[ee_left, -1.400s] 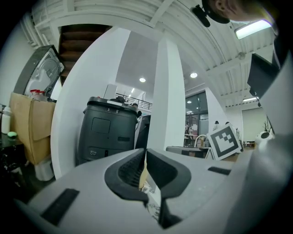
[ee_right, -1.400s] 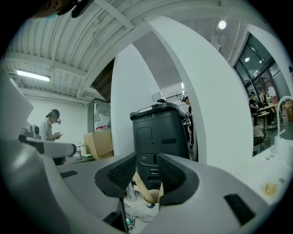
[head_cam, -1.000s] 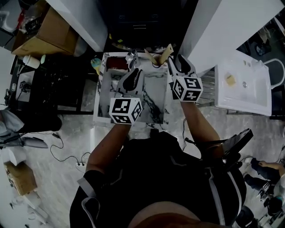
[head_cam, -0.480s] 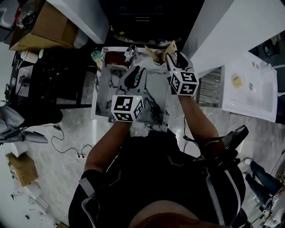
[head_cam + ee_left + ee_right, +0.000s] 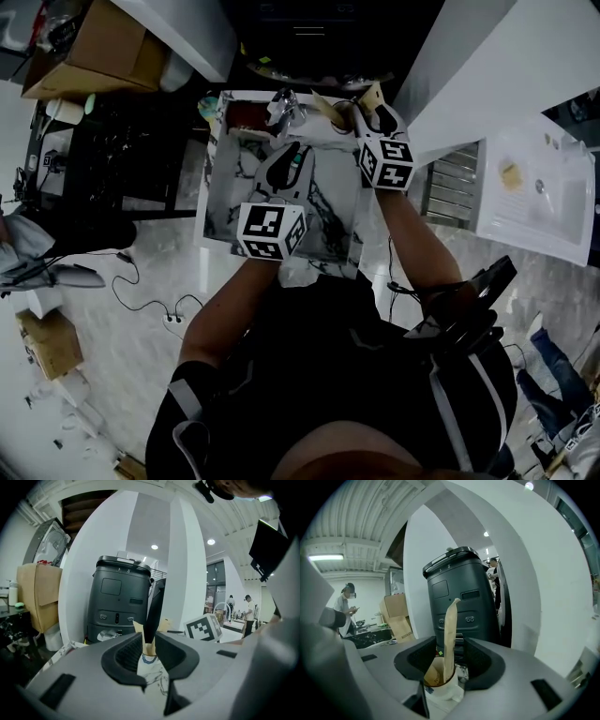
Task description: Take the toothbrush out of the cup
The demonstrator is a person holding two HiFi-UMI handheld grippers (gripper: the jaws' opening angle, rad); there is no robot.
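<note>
A white cup (image 5: 443, 686) stands at the far edge of the marble table (image 5: 323, 220). In it a toothbrush (image 5: 450, 630) in a tan paper sleeve stands upright. My right gripper (image 5: 451, 659) is open, its jaws have just been opening, and the cup sits low between them with the pads apart from it. In the head view the toothbrush (image 5: 372, 94) pokes out beyond the right gripper (image 5: 367, 117). My left gripper (image 5: 149, 648) is open with a narrow gap, its jaws have just been opening, and nothing is between them. The cup (image 5: 149, 660) shows farther off through that gap. The left gripper (image 5: 286, 164) hovers over mid-table.
A black machine (image 5: 459, 597) stands just behind the table. A shiny metal object (image 5: 281, 108) and a dark red item (image 5: 246, 114) lie at the table's far left. A cardboard box (image 5: 84, 66) is at the upper left and a white sink unit (image 5: 534, 197) to the right.
Both grippers have sunk toward the table. The right one has moved farther toward the table's far edge, where the cup and toothbrush stand.
</note>
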